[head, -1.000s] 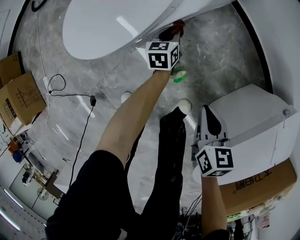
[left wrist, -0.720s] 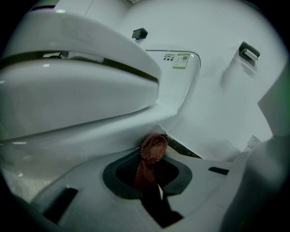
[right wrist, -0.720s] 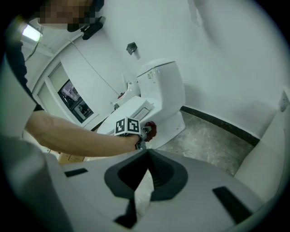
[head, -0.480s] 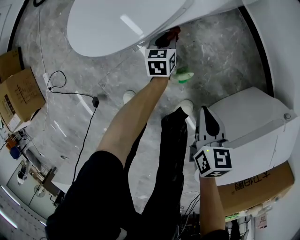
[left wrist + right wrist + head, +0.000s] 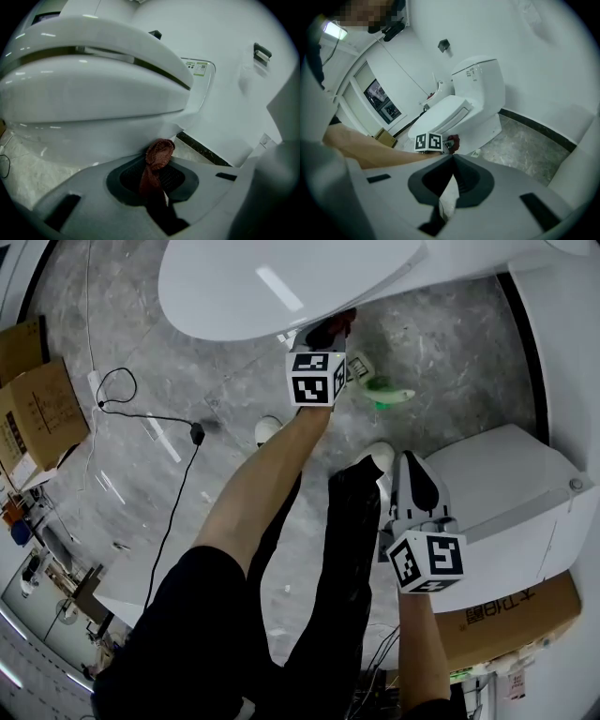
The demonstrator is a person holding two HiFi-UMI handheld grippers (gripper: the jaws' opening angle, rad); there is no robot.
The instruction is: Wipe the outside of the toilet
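Left hand-held gripper (image 5: 157,172) pinches crumpled reddish cloth (image 5: 160,152) against glossy rounded toilet (image 5: 93,93)

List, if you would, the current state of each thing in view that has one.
toilet lid, closed.
left tool, shut on the red cloth.
red cloth, bunched, its end against the toilet bowl.
right tool, shut, nothing between its jaws.

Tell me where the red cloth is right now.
In the left gripper view, the red cloth is pinched in the left hand-held gripper, up against the outside of the toilet bowl, below the seat.
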